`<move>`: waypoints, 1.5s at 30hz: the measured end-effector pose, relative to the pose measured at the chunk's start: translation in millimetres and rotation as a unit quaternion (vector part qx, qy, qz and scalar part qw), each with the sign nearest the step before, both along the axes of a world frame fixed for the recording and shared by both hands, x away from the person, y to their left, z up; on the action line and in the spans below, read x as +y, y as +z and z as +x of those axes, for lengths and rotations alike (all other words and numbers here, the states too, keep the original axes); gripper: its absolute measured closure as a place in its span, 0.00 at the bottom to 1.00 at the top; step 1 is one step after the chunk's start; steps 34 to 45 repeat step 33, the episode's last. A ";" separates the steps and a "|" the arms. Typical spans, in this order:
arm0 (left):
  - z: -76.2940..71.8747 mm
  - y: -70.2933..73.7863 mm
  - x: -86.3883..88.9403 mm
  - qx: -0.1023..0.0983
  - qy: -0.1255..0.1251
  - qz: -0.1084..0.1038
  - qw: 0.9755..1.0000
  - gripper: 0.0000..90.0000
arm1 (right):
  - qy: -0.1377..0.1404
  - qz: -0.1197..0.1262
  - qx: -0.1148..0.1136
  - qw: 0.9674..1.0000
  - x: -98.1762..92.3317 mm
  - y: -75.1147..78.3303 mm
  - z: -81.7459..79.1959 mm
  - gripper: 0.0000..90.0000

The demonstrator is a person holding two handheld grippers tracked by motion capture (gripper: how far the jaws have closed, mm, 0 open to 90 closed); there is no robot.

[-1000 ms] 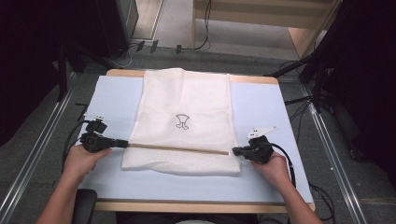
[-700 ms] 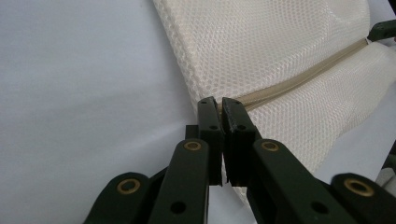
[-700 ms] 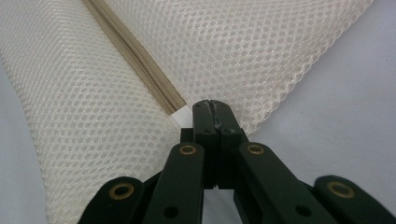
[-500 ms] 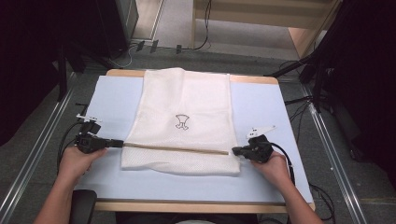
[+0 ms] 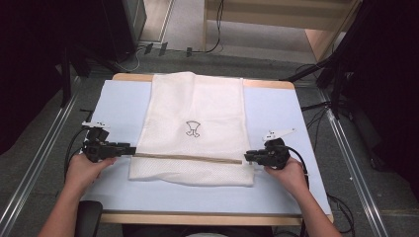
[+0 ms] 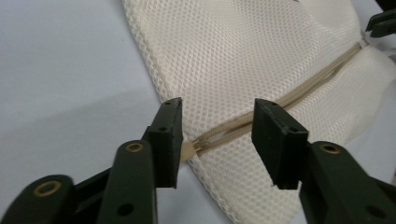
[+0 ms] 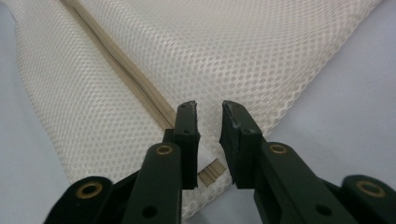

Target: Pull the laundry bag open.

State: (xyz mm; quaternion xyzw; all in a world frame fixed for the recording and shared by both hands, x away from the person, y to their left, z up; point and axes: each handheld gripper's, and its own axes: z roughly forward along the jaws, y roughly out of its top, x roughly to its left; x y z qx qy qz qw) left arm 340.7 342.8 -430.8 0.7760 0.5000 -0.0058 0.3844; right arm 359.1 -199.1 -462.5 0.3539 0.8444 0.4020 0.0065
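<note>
The left gripper lies level at the mesh bag's left edge, its jaws just opened and parted around the zipper end, not pressing it. The bag lies mid-desk. The right gripper, jaws slightly apart, has just loosened over the zipper's other end.

The right gripper has just been opening; its black jaws stand slightly apart over the cream mesh laundry bag, the tan zipper end lying loose between them.
</note>
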 end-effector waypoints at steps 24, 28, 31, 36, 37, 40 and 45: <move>1.7 -0.9 22.8 -0.054 0.068 0.029 0.996 0.35 | -0.076 0.000 -0.019 0.997 -23.3 -6.0 10.7 0.48; 2.6 -0.6 24.0 -0.050 0.074 0.020 0.996 0.35 | -0.078 0.000 -0.019 0.997 -24.9 -6.4 11.0 0.48; 3.2 -1.2 24.2 -0.050 0.075 0.019 0.996 0.34 | -0.078 -0.002 -0.019 0.997 -25.5 -6.8 11.3 0.48; 3.4 -1.4 24.4 -0.050 0.075 0.019 0.996 0.34 | -0.079 -0.001 -0.019 0.997 -25.8 -7.1 11.6 0.48; 3.4 -1.4 24.4 -0.050 0.075 0.019 0.996 0.34 | -0.079 -0.001 -0.019 0.997 -25.8 -7.1 11.6 0.48; 3.4 -1.4 24.4 -0.050 0.075 0.019 0.996 0.34 | -0.079 -0.001 -0.019 0.997 -25.8 -7.1 11.6 0.48; 3.4 -1.4 24.4 -0.050 0.075 0.019 0.996 0.34 | -0.079 -0.001 -0.019 0.997 -25.8 -7.1 11.6 0.48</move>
